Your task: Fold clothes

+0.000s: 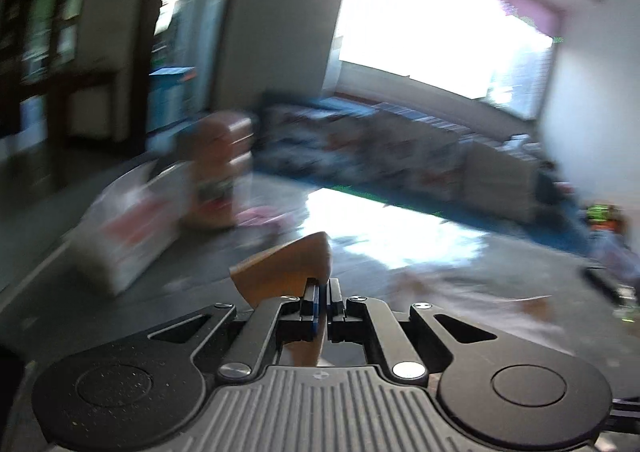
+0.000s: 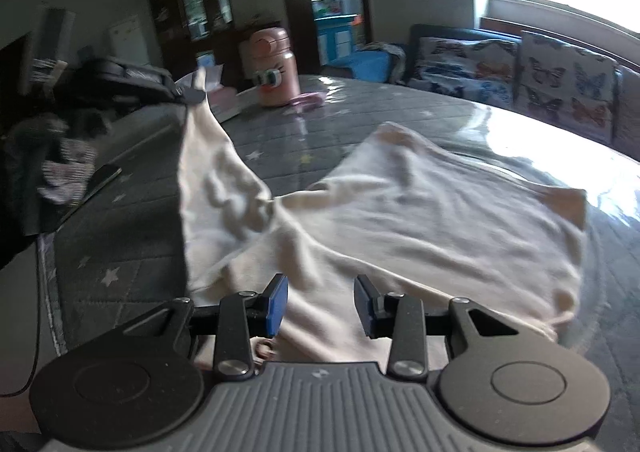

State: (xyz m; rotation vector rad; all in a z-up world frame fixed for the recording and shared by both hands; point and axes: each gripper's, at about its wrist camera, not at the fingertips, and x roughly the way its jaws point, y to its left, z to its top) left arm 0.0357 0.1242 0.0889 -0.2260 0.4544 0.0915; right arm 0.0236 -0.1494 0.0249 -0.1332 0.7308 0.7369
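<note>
Right wrist view shows the cream garment (image 2: 420,220) spread on the worktop (image 2: 128,236), one corner lifted toward the pink flask (image 2: 270,68) by the left claw (image 2: 192,95), pinching it. Right claw (image 2: 320,302) stands spread over the near hem; next, a firm pinch. Left wrist view, blurred, shows only that pinched corner.

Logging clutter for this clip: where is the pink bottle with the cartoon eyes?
In the right wrist view the pink bottle stands upright at the far left of the table, beyond the cream garment and beside a small pink item.
</note>
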